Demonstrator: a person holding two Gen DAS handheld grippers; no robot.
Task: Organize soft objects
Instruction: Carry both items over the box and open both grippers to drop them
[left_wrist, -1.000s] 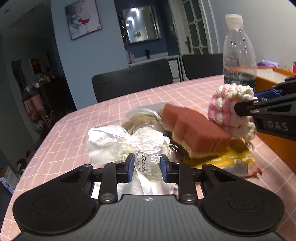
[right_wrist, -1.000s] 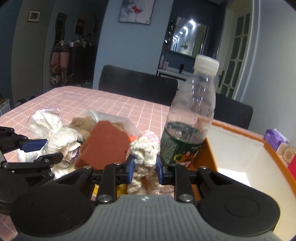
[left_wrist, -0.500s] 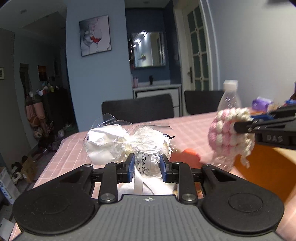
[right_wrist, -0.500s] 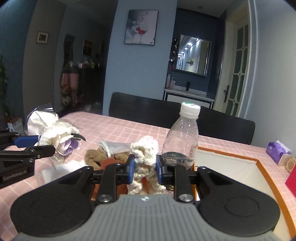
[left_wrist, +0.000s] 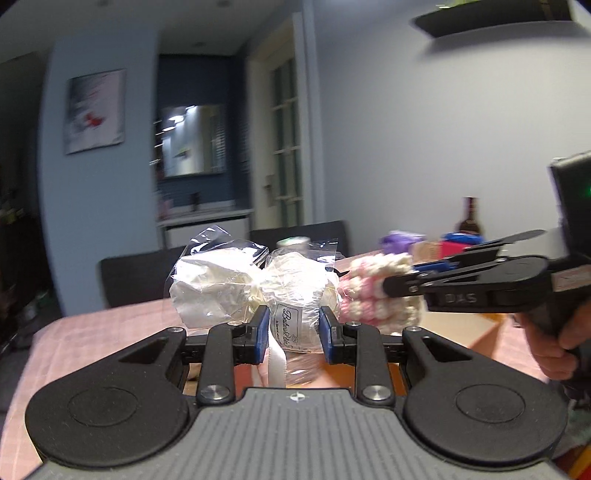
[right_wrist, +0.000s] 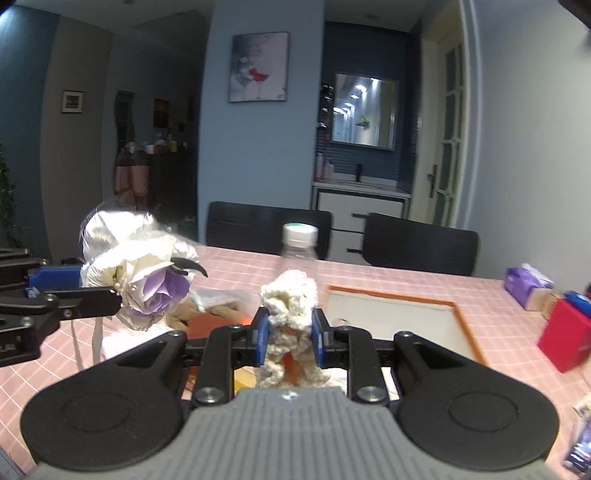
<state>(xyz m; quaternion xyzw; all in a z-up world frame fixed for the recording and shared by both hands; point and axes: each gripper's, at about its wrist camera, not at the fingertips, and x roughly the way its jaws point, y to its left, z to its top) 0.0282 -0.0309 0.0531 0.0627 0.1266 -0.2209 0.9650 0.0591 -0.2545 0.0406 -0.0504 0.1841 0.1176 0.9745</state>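
Observation:
My left gripper (left_wrist: 293, 328) is shut on a plastic-wrapped white fabric flower bundle (left_wrist: 255, 284) with a printed label and a ribbon, held up above the pink checked table (left_wrist: 110, 325). In the right wrist view the same bundle (right_wrist: 147, 273) shows a purple bloom at the left. My right gripper (right_wrist: 288, 332) is shut on a cream and pink crocheted piece (right_wrist: 290, 306), also lifted off the table. That crocheted piece (left_wrist: 373, 291) appears just right of the bundle in the left wrist view, pinched by the right gripper (left_wrist: 402, 284).
An orange-rimmed tray (right_wrist: 391, 317) lies on the table to the right, behind a clear bottle (right_wrist: 299, 247). A rust sponge (right_wrist: 210, 323) and a brown soft item (right_wrist: 184, 314) lie below. A tissue pack (right_wrist: 528, 284) and a red box (right_wrist: 563, 332) stand right. Black chairs (right_wrist: 266, 225) line the far edge.
Both grippers have risen with their loads off the table. The pile of soft things has dropped out of the left wrist view, and the tray has come into fuller sight on the right.

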